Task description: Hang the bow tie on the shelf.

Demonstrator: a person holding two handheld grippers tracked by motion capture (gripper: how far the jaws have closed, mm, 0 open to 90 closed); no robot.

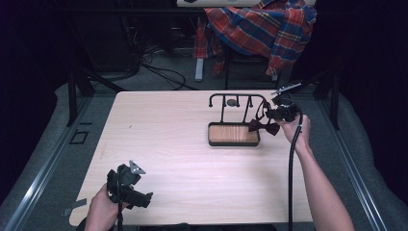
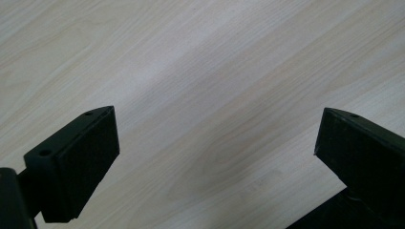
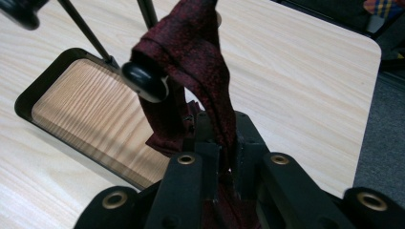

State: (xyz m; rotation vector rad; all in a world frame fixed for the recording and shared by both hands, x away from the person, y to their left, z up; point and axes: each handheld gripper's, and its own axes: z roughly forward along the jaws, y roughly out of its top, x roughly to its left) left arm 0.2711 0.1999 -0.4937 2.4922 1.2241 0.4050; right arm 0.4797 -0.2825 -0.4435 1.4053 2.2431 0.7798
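A dark red bow tie [image 1: 264,126] hangs by its strap from the right end of a black rack [image 1: 235,97] that rises from a wooden tray [image 1: 233,134]. My right gripper [image 1: 277,112] is shut on the bow tie's strap [image 3: 210,71], which loops over the rack's round end knob [image 3: 143,80]. The bow part dangles at the tray's right edge. My left gripper [image 1: 139,197] rests near the table's front left corner, open, with bare table between its pads [image 2: 81,162].
The light wooden table [image 1: 183,159] carries the tray and rack at its back right. A plaid shirt [image 1: 264,26] drapes over a chair behind the table. Cables lie on the floor beyond. A small round object [image 1: 232,102] sits under the rack.
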